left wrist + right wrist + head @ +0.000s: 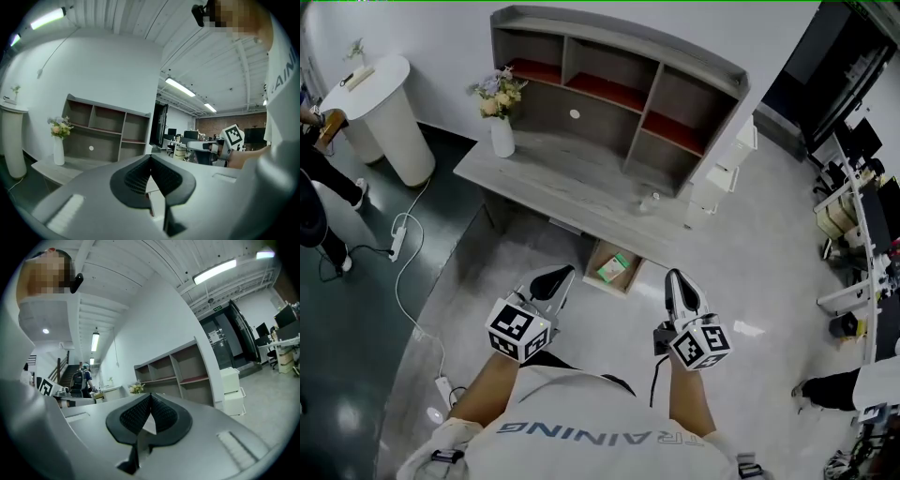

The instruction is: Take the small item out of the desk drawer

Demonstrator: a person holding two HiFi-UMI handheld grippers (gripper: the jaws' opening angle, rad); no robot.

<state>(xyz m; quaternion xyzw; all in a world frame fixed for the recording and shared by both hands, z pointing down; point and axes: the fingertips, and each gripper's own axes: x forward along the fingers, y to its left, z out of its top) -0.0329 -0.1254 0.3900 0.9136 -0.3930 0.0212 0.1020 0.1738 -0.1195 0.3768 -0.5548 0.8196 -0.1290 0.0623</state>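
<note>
Under the grey desk a wooden drawer stands pulled out. A small green and white box lies inside it. My left gripper hovers just left of the drawer, above the floor, jaws shut and empty. My right gripper hangs just right of the drawer, also shut on nothing. In the left gripper view the left gripper points toward the desk hutch, its pads together. The right gripper view shows the right gripper with closed pads and the hutch beyond.
A white vase of flowers and a small object stand on the desk. A white drawer cabinet sits at the desk's right end. A white round pedestal, a floor cable with power strip and a person are at left.
</note>
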